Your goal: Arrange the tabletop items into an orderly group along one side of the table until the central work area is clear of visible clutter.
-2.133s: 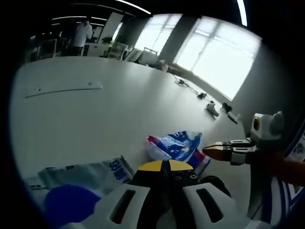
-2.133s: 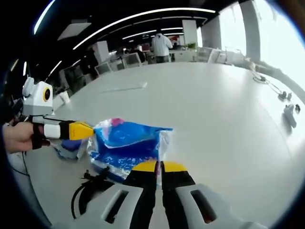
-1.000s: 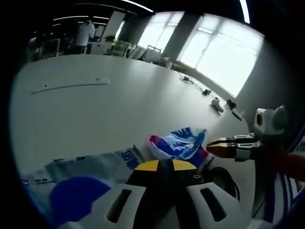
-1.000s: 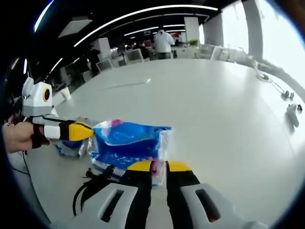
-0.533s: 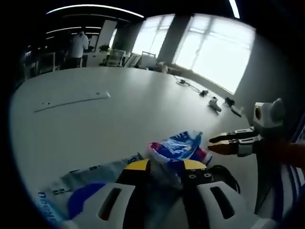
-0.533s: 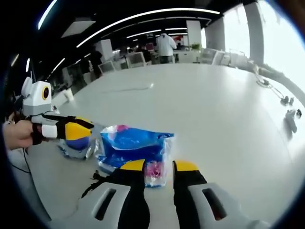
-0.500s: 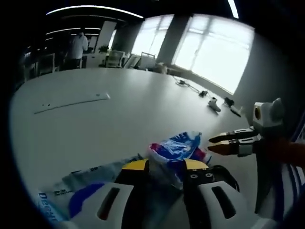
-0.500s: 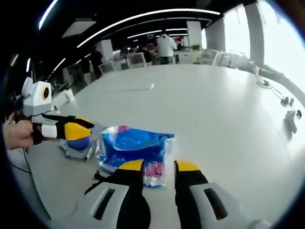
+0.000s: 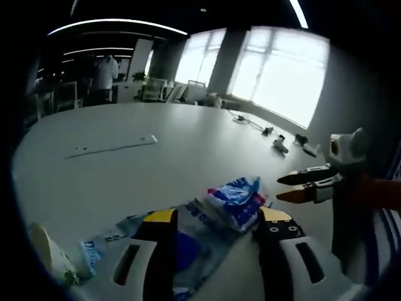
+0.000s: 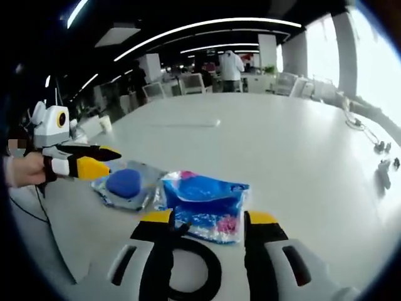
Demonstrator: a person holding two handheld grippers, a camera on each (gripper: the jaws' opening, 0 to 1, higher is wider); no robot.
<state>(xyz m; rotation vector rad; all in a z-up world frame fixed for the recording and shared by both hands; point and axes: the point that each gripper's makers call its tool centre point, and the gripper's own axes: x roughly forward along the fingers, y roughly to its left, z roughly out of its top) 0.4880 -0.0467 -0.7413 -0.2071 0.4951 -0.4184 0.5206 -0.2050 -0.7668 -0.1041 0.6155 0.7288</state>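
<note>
My left gripper (image 9: 217, 216) is open, its jaws wide apart over a clear packet with a blue disc (image 9: 188, 246) lying flat on the white table (image 9: 125, 182). A blue, white and red packet (image 9: 235, 197) lies just past it. My right gripper (image 9: 281, 188) comes in from the right, open, its tips near that packet. In the right gripper view my right gripper (image 10: 210, 217) stands open over the blue packet (image 10: 207, 200), with a black cable loop (image 10: 188, 271) between its jaws. The clear packet (image 10: 125, 183) lies to the left, below my open left gripper (image 10: 111, 160).
A cream object (image 9: 50, 257) sits at the lower left. A thin white strip (image 9: 113, 147) lies farther out on the table. Small plugs and cables (image 9: 276, 144) lie near the window side. A person in white (image 10: 230, 66) stands far off among chairs.
Both grippers went from shut to open and drew back. The right one let go of the blue packet's edge. Both packets now lie free on the table.
</note>
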